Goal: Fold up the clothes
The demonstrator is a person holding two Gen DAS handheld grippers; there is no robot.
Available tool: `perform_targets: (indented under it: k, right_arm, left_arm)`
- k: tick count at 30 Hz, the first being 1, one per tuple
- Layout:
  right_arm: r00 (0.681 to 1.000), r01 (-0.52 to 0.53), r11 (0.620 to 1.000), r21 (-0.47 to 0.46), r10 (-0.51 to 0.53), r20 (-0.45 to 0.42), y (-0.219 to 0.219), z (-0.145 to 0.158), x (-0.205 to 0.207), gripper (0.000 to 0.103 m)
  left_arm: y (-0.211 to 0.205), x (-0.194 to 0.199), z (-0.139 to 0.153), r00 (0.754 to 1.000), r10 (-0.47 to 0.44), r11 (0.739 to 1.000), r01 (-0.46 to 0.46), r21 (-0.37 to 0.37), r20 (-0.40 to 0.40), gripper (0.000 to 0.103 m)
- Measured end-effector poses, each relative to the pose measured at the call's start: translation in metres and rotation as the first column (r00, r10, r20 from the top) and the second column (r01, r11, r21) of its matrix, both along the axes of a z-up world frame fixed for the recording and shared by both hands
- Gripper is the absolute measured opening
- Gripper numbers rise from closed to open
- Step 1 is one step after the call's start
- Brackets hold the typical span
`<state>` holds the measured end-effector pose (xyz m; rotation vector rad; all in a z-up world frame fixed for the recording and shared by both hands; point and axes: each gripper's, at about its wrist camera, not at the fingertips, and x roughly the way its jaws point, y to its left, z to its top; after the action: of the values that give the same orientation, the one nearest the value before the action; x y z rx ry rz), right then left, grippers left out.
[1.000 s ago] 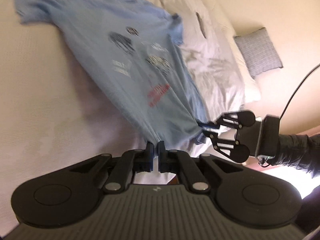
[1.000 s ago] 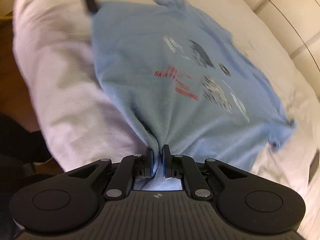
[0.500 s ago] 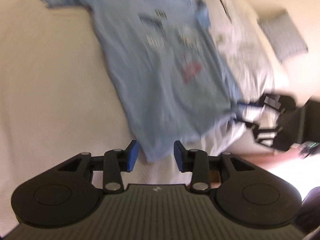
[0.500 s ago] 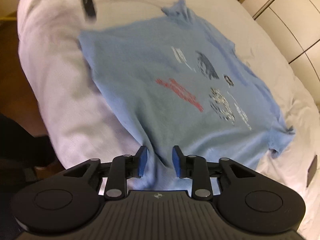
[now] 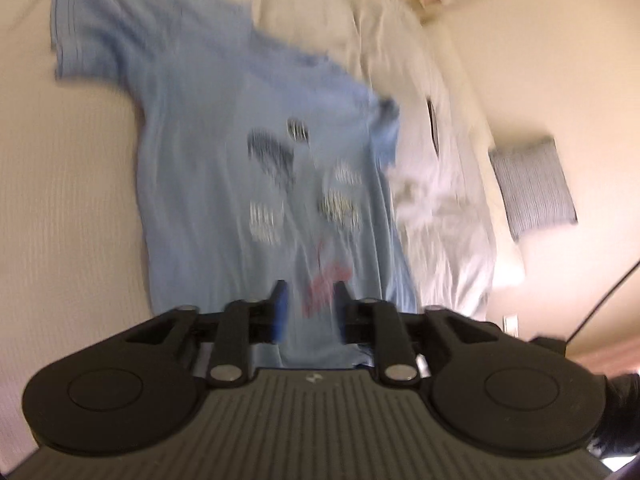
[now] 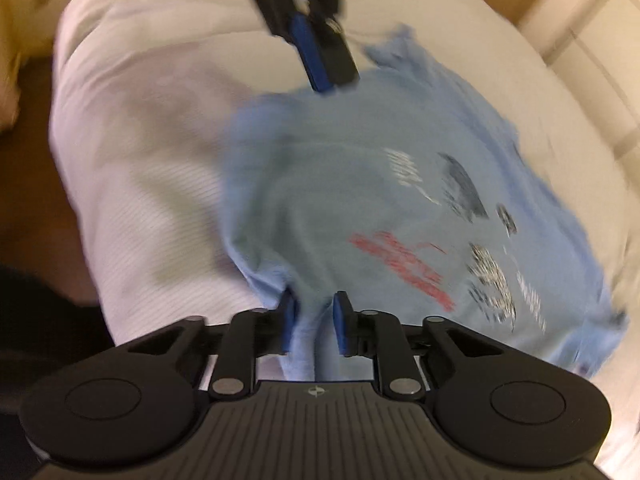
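Both tools hover parted over the blue T-shirt point(image 5: 224, 184) hem: left tool point(image 5: 308, 308) open, right tool point(image 6: 314, 322) closing around a fabric ridge; pinch both layers evenly.

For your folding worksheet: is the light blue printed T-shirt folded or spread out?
Spread out: the light blue printed T-shirt lies open, print and sleeve showing.

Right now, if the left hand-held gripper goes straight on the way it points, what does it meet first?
Probably the blue T-shirt: the left hand-held gripper points down at its lower part near the red print, jaws apart. The blur leaves depth unclear.
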<state>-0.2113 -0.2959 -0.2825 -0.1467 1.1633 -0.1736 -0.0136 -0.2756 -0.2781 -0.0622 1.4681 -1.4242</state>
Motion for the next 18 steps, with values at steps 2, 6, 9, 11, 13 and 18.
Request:
perform_targets:
  k: [2, 6, 9, 11, 13, 18]
  right_arm:
    - [0.983, 0.176, 0.974, 0.140, -0.183, 0.034, -0.040, 0.011, -0.001, 0.006]
    - [0.912, 0.378, 0.881, 0.285, -0.408, 0.052, -0.093, 0.019, -0.011, 0.005]
    - [0.886, 0.430, 0.847, 0.313, -0.462, 0.032, -0.114, 0.014, -0.014, 0.004]
    - [0.880, 0.444, 0.837, 0.318, -0.474, 0.018, -0.119, 0.010, -0.016, 0.004]
    - [0.880, 0.445, 0.839, 0.313, -0.474, 0.018, -0.122, 0.007, -0.016, 0.004]
    - [0.912, 0.382, 0.873, 0.302, -0.410, 0.031, -0.103, 0.011, -0.020, 0.013]
  left_arm:
    - [0.003, 0.000, 0.005, 0.999, 0.005, 1.000, -0.006, 0.006, 0.046, 0.035]
    - [0.027, -0.005, 0.012, 0.995, -0.028, 1.000, 0.027, 0.015, 0.091, 0.038]
    - [0.051, -0.023, 0.011, 0.992, -0.083, 0.997, 0.082, 0.015, 0.091, 0.043]
    - [0.063, -0.041, 0.006, 0.988, -0.121, 0.992, 0.118, 0.033, 0.096, 0.044]
    - [0.070, -0.057, -0.001, 0.981, -0.140, 0.989, 0.131, 0.075, 0.132, 0.047]
    - [0.072, -0.076, -0.023, 0.984, -0.100, 0.992, 0.087, 0.094, 0.146, 0.049]
